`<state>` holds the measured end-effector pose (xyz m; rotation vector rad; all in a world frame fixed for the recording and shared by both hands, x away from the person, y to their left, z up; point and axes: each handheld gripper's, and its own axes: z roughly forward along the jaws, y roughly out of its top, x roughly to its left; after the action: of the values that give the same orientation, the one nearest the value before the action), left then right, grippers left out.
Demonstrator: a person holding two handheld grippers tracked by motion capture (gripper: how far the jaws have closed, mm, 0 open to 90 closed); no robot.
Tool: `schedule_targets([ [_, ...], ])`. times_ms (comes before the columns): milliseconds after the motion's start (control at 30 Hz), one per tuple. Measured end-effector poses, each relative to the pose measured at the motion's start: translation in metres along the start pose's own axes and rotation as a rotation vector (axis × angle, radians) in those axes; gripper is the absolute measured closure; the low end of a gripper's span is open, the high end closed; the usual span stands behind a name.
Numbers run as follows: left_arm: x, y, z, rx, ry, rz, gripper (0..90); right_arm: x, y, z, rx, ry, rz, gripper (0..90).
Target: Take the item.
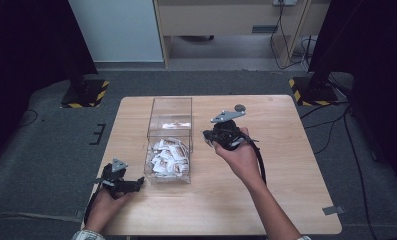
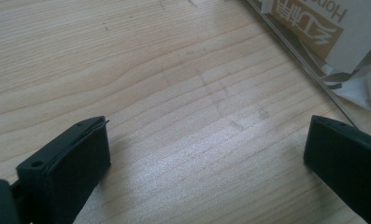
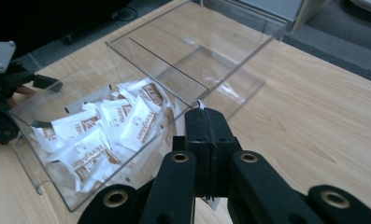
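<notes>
**Inspector:** State the container's position.

**Assistant:** A clear plastic two-compartment box stands on the wooden table, left of centre. The near compartment holds a heap of white-and-brown sachets; the far compartment is bare.

**Inspector:** Left gripper?

**Assistant:** The left gripper lies low at the table's near-left corner, held in the left hand, pointing toward the box's near corner. In its own view the jaws stand wide apart over bare wood with nothing between them, the box wall just beyond.

**Inspector:** Right gripper?

**Assistant:** The right gripper is held raised in the right hand, just right of the box. In its own view the jaws are pressed together on a thin white sliver that peeks out above and below them. What that sliver is, I cannot tell.
</notes>
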<state>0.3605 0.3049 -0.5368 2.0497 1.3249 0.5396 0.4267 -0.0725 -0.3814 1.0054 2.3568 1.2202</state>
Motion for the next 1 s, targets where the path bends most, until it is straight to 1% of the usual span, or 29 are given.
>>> schedule_targets([
  [100, 0.0, 0.0, 0.0, 0.0, 0.0, 0.0, 0.0, -0.005, -0.005, -0.001, 0.001, -0.008, 0.004, 89.8],
  [267, 0.0, 0.0, 0.0, 0.0, 0.0, 0.0, 0.0, -0.015, -0.015, -0.004, 0.009, -0.022, 0.028, 89.8],
  [500, 0.0, 0.0, 0.0, 0.0, 0.0, 0.0, 0.0, -0.026, -0.022, -0.01, 0.008, -0.045, 0.047, 89.9],
  [533, 0.0, 0.0, 0.0, 0.0, 0.0, 0.0, 0.0, -0.027, -0.023, -0.01, 0.007, -0.046, 0.054, 89.9],
  [700, 0.0, 0.0, 0.0, -0.001, 0.0, -0.001, 0.0, -0.03, -0.025, -0.011, 0.011, -0.048, 0.059, 89.9],
  [1000, 0.0, 0.0, 0.0, -0.001, 0.0, -0.001, 0.0, -0.034, -0.027, -0.015, 0.014, -0.058, 0.057, 89.9],
])
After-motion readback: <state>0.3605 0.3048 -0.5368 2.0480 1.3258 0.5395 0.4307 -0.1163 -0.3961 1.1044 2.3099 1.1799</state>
